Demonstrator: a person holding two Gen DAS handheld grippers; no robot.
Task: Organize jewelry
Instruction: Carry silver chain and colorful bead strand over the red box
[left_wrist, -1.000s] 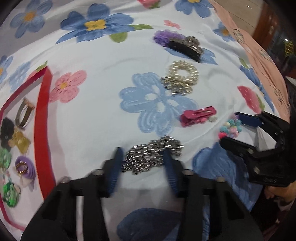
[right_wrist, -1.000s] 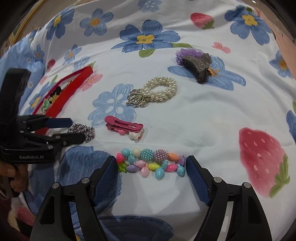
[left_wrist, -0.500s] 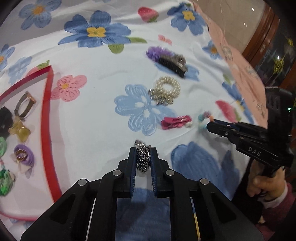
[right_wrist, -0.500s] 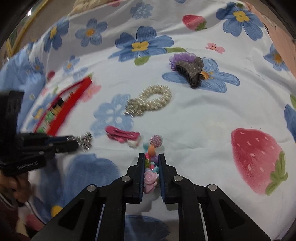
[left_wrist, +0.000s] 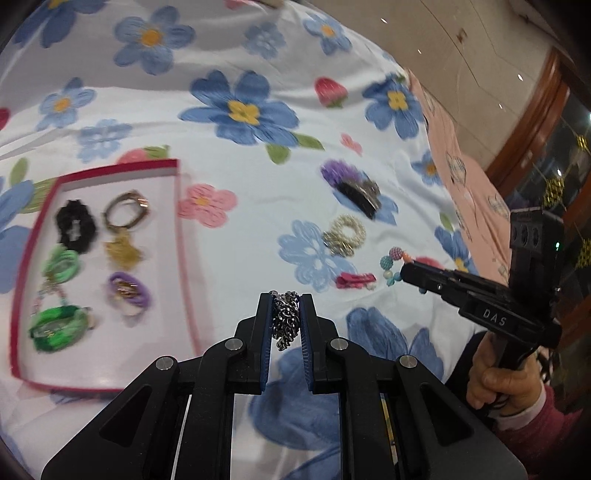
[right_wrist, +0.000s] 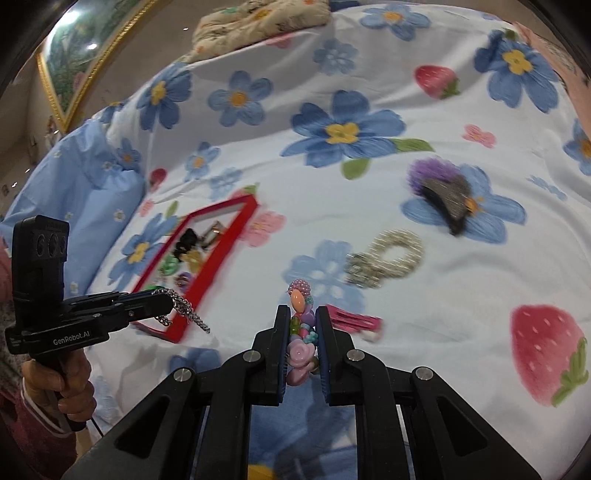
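Already aloft over the flowered bedspread (left_wrist: 258, 221): our left gripper (left_wrist: 287, 325) pinches the limp silver chain bracelet (left_wrist: 285, 321), right gripper (right_wrist: 300, 336) the pastel bead bracelet (right_wrist: 301, 332); both dangle, held mid-bunch.

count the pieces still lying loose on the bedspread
3: purple-tufted claw clip farthest, pearl bracelet nearer, pink clip nearest. None look hidden, though some could be out of frame.

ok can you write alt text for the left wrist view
The left gripper is shut on a silver chain held above a flowered bedsheet. To its left lies a red-edged tray of hair ties and trinkets; to its right the right gripper holds a colourful bead bracelet, with a pink hair clip and a pearl bracelet on the sheet.
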